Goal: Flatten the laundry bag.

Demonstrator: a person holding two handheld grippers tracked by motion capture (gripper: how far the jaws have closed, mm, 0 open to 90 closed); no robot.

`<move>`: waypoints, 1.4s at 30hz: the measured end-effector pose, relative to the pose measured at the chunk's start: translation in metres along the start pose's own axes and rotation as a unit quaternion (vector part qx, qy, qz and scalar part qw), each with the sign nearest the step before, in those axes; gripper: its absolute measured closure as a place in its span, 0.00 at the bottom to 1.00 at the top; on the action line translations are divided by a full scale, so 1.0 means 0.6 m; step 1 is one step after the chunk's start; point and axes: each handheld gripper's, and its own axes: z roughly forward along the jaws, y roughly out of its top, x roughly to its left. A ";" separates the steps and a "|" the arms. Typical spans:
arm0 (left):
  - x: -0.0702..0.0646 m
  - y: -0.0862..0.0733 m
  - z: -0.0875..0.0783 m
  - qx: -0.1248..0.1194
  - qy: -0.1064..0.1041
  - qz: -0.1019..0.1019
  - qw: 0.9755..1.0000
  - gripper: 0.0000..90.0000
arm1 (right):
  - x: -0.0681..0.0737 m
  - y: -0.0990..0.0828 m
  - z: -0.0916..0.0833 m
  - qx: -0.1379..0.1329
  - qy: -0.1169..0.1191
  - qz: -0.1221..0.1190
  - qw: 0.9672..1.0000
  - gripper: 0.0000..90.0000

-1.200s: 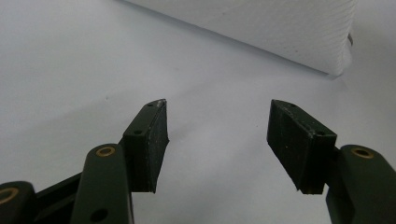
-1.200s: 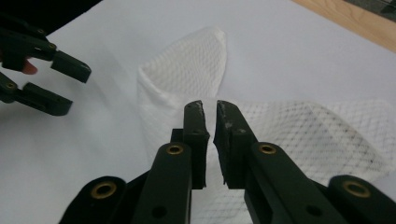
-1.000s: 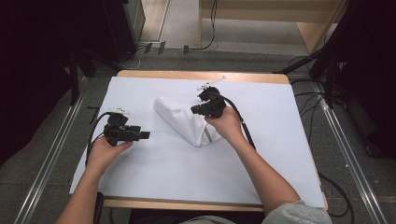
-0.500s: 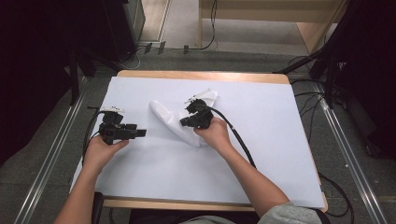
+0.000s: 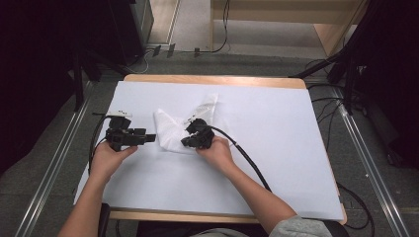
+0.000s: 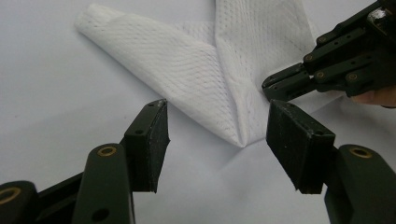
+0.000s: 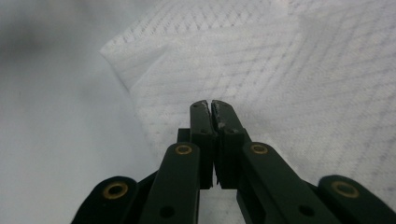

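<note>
White cloth (image 5: pixel 174 132), folded in a V at tabletop (image 5: pixel 276 123) centre, is pinned by the closed right gripper (image 5: pixel 190 142) w/ left gripper (image 5: pixel 150 137) held wide just beside its tip; fold could be dragged open if the right gripper is slid, since nothing is clamped.

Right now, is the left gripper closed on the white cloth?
No, the left gripper is open, and the white cloth lies beyond it, untouched.
</note>
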 end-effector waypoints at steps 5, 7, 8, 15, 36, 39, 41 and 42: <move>-0.012 0.016 0.023 0.008 -0.009 0.014 1.000 0.45 | 0.004 0.003 -0.006 -0.003 -0.002 -0.004 1.000 0.99; -0.015 0.018 0.028 0.009 -0.010 0.014 1.000 0.45 | 0.004 0.004 -0.011 -0.003 -0.002 -0.003 1.000 0.99; -0.015 0.021 0.032 0.011 -0.011 0.016 1.000 0.45 | 0.004 0.004 -0.017 -0.005 -0.004 -0.006 1.000 0.99; -0.021 0.042 0.053 0.017 -0.022 0.020 0.999 0.45 | -0.002 -0.009 -0.065 -0.022 -0.006 -0.004 1.000 0.96; -0.020 0.117 0.133 0.037 -0.037 0.029 0.998 0.47 | -0.053 -0.114 -0.187 -0.058 -0.039 0.043 0.997 0.86; -0.019 0.127 0.152 0.043 -0.040 0.031 0.998 0.47 | -0.058 -0.129 -0.194 -0.056 -0.051 0.044 0.996 0.86; -0.020 0.130 0.160 0.043 -0.043 0.029 0.998 0.47 | -0.063 -0.134 -0.194 -0.052 -0.053 0.055 0.996 0.87; -0.020 0.130 0.160 0.043 -0.043 0.029 0.998 0.47 | -0.063 -0.134 -0.194 -0.052 -0.053 0.055 0.996 0.87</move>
